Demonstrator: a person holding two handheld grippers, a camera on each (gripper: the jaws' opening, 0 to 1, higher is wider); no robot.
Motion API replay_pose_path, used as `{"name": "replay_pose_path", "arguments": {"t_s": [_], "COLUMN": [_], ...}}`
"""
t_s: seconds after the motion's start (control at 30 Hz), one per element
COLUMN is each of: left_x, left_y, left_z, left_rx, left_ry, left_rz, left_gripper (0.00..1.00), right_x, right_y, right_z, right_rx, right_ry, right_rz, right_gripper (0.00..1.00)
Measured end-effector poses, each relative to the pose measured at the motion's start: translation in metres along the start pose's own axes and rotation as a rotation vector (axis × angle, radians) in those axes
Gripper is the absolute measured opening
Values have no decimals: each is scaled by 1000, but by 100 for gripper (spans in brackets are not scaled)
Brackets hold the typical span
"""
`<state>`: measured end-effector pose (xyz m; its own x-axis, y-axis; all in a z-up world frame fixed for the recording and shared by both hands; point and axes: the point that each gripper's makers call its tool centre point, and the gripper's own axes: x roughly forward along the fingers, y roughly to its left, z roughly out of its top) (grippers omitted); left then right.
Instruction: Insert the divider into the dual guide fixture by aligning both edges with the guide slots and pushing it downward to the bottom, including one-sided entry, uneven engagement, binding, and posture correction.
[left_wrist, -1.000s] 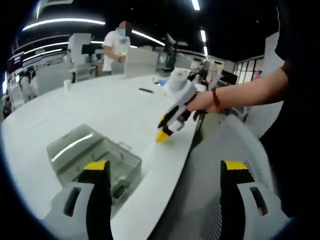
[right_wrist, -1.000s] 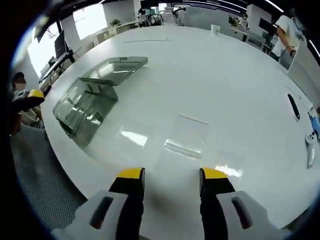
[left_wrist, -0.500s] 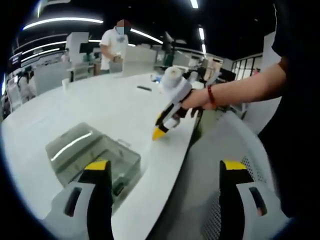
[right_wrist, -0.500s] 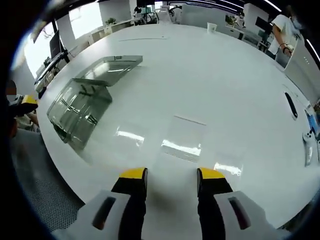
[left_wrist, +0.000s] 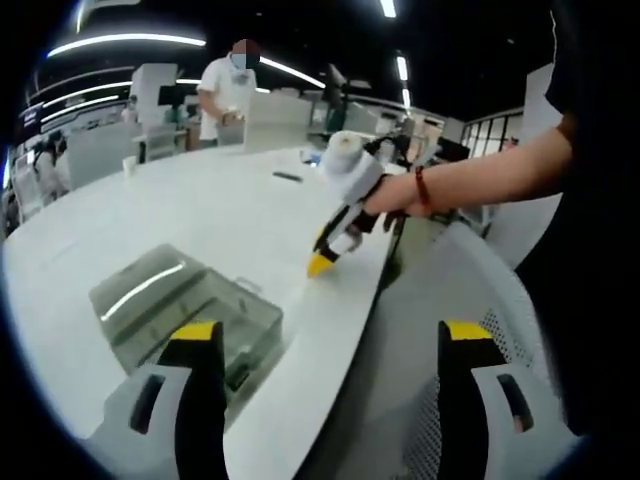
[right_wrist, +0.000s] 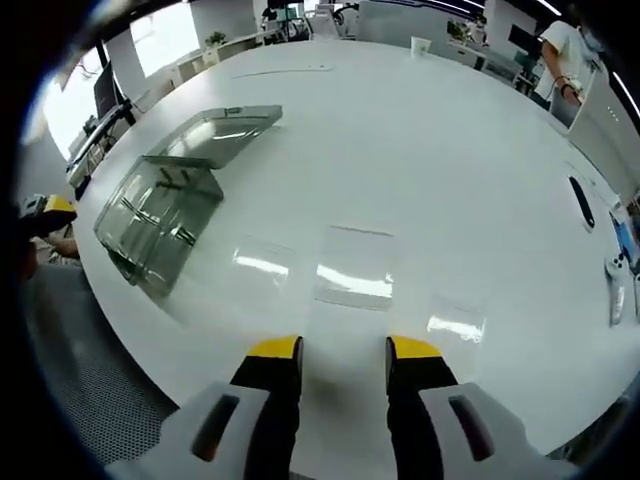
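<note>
– Grippers?
– My right hand-held gripper (right_wrist: 343, 352) has its jaws parted a little, gripping nothing, low over the table (right_wrist: 450, 170). My left hand-held gripper (left_wrist: 330, 335) is spread wide, nothing in it, at the table's edge.
– Divider?
– Clear sheet, divider (right_wrist: 354, 266), flat on the table just ahead of the right jaws.
– Fixture?
– Transparent dual guide fixture (right_wrist: 160, 205) well off to the side, near the table edge, just beyond my left jaw (left_wrist: 185, 305).

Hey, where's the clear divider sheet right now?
In the right gripper view the divider lies flat on the white table, just ahead of the right gripper, right of the clear fixture box.
</note>
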<state>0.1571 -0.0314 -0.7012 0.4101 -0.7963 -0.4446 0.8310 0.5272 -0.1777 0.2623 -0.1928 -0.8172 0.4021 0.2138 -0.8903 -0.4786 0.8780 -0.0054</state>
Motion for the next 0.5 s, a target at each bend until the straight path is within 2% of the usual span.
{"name": "replay_pose_path", "arguments": {"t_s": [0.2, 0.5], "left_x": [0, 0], "left_y": [0, 2], "left_z": [3, 3], "left_rx": [1, 2], "left_ry": [-9, -12], "left_rz": [-1, 6], "left_gripper": [86, 86], "right_x": [-2, -8], "right_y": [1, 4], "right_z": [-1, 6], "right_rx": [-7, -8], "right_ry": [4, -38], "right_rz": [7, 9], "right_gripper": [29, 28]}}
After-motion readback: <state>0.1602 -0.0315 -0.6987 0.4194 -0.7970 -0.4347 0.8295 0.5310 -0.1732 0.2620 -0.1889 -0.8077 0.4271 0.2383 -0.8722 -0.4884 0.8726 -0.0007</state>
